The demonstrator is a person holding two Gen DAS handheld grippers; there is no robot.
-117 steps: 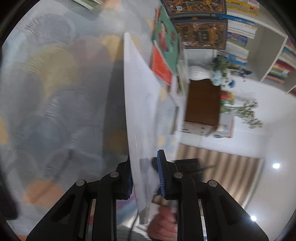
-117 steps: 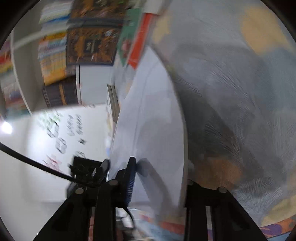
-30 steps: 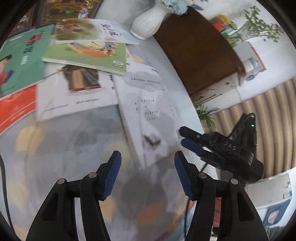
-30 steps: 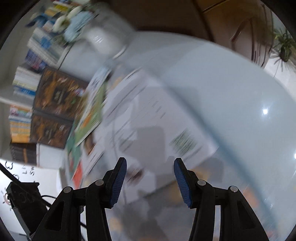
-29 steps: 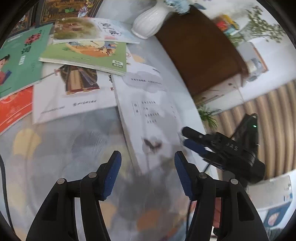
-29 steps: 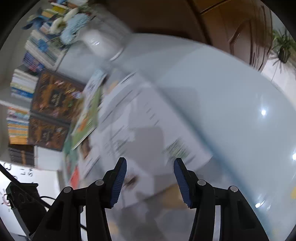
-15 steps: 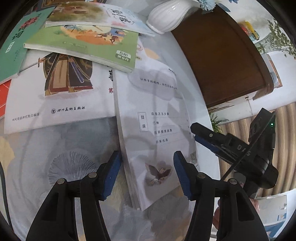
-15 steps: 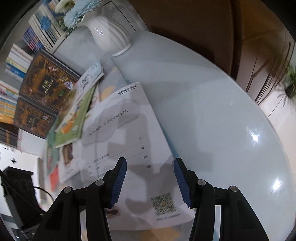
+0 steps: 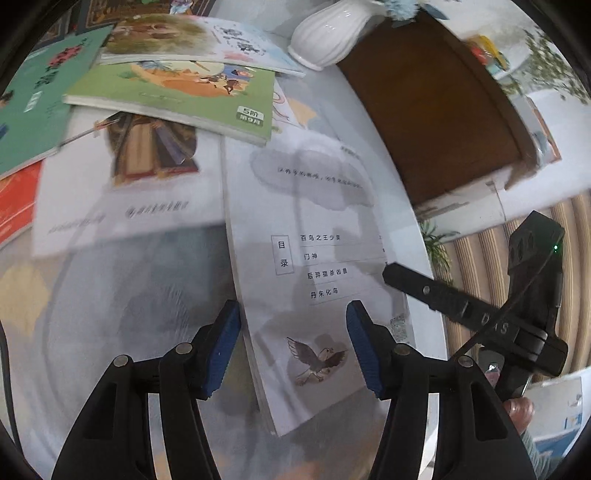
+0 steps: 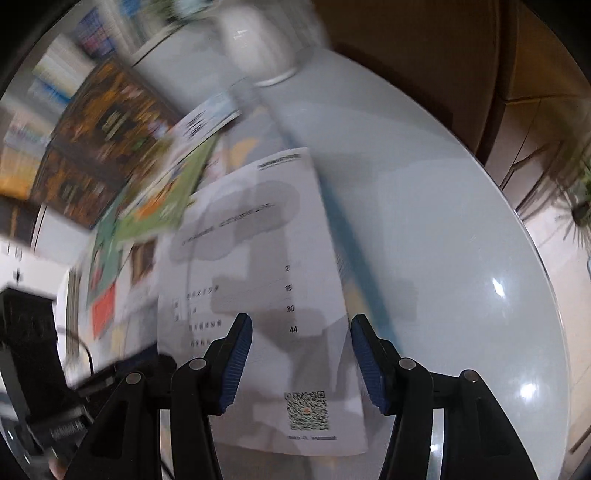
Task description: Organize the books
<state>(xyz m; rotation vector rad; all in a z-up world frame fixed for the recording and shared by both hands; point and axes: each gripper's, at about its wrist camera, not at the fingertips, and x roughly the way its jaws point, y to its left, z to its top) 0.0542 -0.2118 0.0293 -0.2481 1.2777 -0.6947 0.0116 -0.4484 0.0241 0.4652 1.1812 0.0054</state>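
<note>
A white book (image 9: 314, 266) with a contents list and a bird picture lies flat on the table; it also shows in the right wrist view (image 10: 258, 295). My left gripper (image 9: 293, 325) is open and empty, just above its near end. My right gripper (image 10: 301, 343) is open and empty over the book's other side, and shows in the left wrist view (image 9: 461, 314) at the book's right edge. A white book with a robed figure (image 9: 140, 173), a green book (image 9: 177, 92) and further books lie fanned to the left.
A white vase (image 9: 332, 33) stands at the table's far edge beside a brown cabinet (image 9: 443, 110). The pale round table's rim (image 10: 535, 258) curves close on the right. Dark patterned books (image 10: 107, 133) and shelves stand behind.
The white book, held upright between both grippers 3.9 s ago, now lies flat and released. Over the last second both open grippers have moved closer over it.
</note>
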